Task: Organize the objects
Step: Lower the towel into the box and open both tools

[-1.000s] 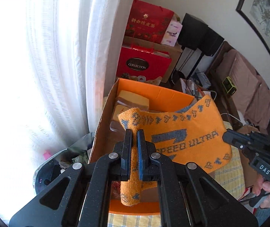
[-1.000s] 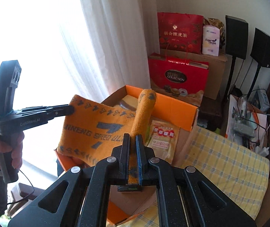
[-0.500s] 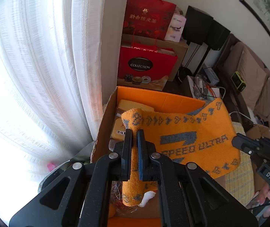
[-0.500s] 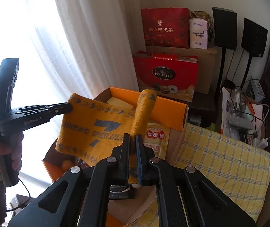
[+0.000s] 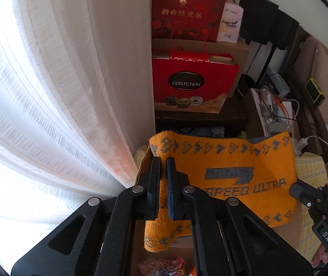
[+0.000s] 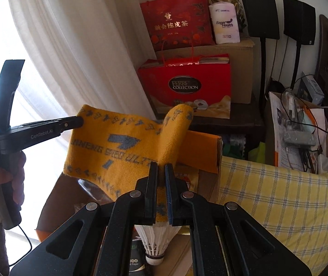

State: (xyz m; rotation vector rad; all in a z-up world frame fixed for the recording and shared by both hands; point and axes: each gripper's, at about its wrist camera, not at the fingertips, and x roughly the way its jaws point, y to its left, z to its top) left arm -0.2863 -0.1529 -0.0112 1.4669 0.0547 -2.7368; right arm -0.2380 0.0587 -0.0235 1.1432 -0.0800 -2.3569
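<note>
— Left gripper (image 5: 163, 184) is closed on one end of the orange knitted scarf (image 5: 228, 179), yes? We see the fabric pinched between its two fingers.

— Yes, and our right gripper (image 6: 161, 184) clamps the other end in the same way. The scarf hangs stretched in the air between both, with the grey words "SPEED ULTRA" readable in the left wrist view.

— Where is it compared to the box?

— We hold it above the orange cardboard box (image 6: 200, 149); in the right wrist view the box wall shows just behind the scarf. Under our right gripper we see a white shuttlecock (image 6: 155, 241) inside the box.

— And around the box?

— A yellow checked cloth (image 6: 278, 191) lies beside the box on the right. Behind stands a red Ferrero Collection gift box (image 6: 184, 85), and higher, on a brown carton (image 6: 237, 55), a red tea gift bag (image 6: 175, 18) with a white package (image 6: 224, 23) next to it. A white curtain (image 5: 60, 80) fills the left side, and two black speakers on stands (image 6: 258, 11) are at the wall.
</note>
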